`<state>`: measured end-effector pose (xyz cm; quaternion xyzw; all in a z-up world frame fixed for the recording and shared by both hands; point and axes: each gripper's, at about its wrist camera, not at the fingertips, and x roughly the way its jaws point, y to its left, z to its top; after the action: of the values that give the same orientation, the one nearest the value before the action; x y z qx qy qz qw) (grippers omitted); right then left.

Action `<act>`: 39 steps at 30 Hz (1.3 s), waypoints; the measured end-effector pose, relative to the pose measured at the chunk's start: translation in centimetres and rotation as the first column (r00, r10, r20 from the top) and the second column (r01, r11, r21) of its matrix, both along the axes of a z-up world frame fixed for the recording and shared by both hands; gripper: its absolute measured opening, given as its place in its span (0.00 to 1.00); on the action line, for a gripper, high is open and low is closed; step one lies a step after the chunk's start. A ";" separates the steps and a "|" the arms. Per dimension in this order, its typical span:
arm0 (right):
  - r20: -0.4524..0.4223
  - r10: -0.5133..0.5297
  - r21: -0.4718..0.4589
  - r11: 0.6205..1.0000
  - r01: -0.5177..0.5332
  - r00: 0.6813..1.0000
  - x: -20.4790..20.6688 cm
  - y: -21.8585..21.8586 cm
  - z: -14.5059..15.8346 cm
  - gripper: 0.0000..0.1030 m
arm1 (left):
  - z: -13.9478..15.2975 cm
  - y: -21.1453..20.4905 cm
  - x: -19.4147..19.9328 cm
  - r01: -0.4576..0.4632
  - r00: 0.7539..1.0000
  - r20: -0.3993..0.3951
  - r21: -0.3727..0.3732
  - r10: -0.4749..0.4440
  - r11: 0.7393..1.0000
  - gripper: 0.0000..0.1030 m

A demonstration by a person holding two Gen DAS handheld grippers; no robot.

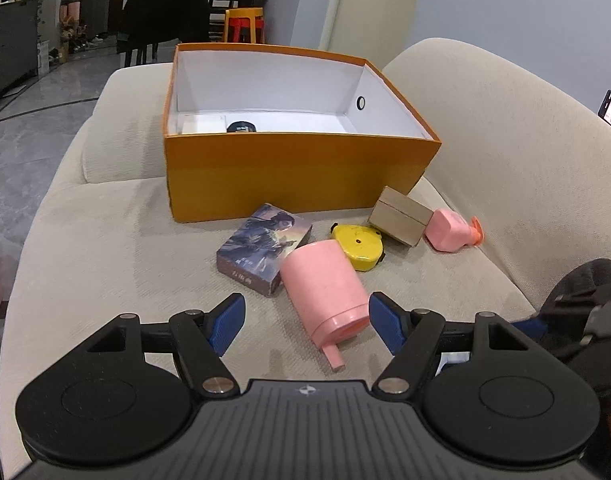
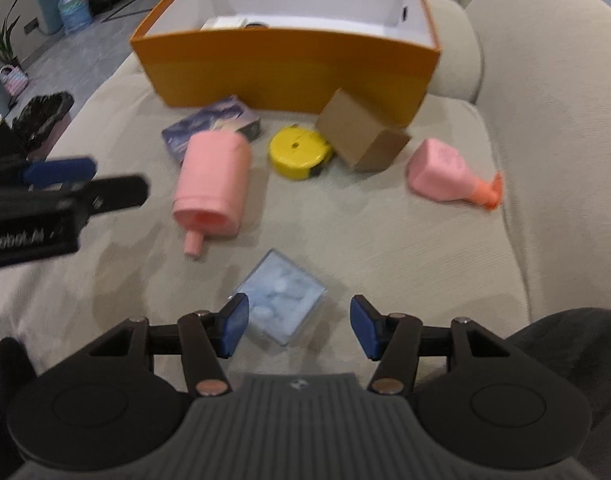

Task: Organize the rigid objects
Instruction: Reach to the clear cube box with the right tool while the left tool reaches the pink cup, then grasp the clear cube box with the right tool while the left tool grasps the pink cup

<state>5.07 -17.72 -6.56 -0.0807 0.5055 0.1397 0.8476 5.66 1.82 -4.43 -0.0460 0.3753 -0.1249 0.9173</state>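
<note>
An open orange box (image 1: 289, 172) (image 2: 265, 68) stands on the beige sofa, with a dark round thing (image 1: 241, 127) and a white item inside. In front lie a pink cylinder bottle (image 1: 325, 292) (image 2: 215, 184), a picture card box (image 1: 261, 248) (image 2: 213, 124), a yellow tape measure (image 1: 359, 246) (image 2: 299, 152), a brown carton (image 1: 401, 216) (image 2: 361, 136) and a pink spray bottle (image 1: 451, 230) (image 2: 445, 176). My left gripper (image 1: 305, 328) is open around the pink cylinder's cap end. My right gripper (image 2: 299, 326) is open around a clear blue-white square case (image 2: 283, 298).
The sofa backrest (image 1: 505, 152) rises on the right, a cushion roll (image 1: 117, 148) lies left of the box. The left gripper (image 2: 61, 192) shows at the left of the right wrist view. Floor, chairs and a water jug (image 2: 73, 6) are beyond.
</note>
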 end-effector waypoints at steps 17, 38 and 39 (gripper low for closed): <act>-0.069 -0.003 -0.007 1.000 0.003 0.998 1.4 1.1 -3.2 0.46 | -3.2 -3.6 4.1 0.026 0.998 -0.052 0.012 -0.025 1.000 0.81; -0.008 -0.026 -0.018 1.000 0.026 1.000 4.4 -0.5 -3.9 0.53 | -3.8 -2.2 2.7 0.084 0.994 -0.084 0.103 -0.075 0.991 0.61; 0.000 -0.020 -0.022 1.000 0.020 1.000 4.6 -0.4 -3.9 0.54 | -3.8 -2.0 2.6 0.079 0.994 -0.085 0.100 -0.071 0.992 0.62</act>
<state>9.62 -18.16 -10.48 -0.0850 0.5079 0.1257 0.8479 8.21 -0.14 -8.24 0.0108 0.4199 -0.1377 0.8970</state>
